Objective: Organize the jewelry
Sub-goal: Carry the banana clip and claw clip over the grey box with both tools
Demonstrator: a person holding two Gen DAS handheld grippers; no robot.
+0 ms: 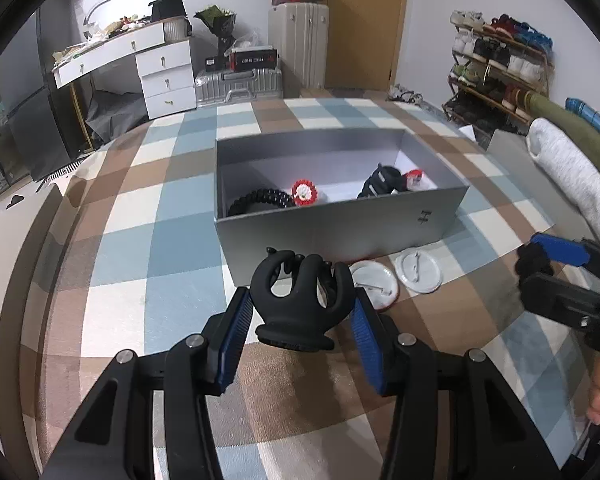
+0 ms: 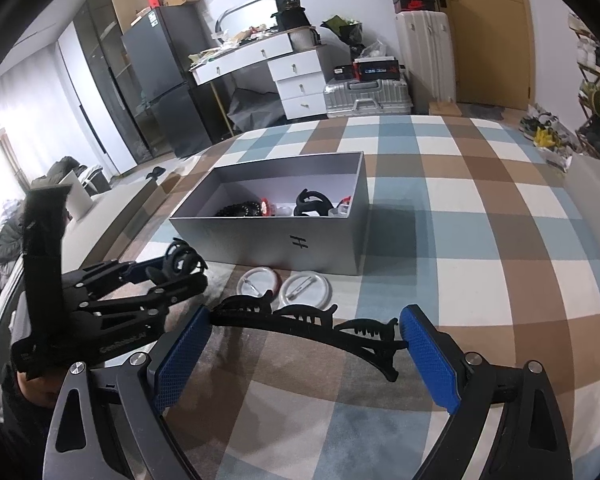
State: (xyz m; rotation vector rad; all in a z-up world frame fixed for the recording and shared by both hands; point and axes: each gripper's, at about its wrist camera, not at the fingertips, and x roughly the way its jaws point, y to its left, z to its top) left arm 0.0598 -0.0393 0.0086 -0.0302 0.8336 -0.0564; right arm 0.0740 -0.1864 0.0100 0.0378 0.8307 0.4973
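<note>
left gripper (image 1: 302,312) clamps a black claw clip (image 1: 298,300); right gripper (image 2: 306,344) clasps a long black clip (image 2: 312,324).

Checked bedspread (image 1: 140,248); grey box (image 1: 340,236); badges (image 1: 418,270)

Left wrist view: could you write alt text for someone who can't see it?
A left gripper with blue pads clamps a black plastic claw hair clip above a checked cloth, before an open grey box holding accessories.
</note>
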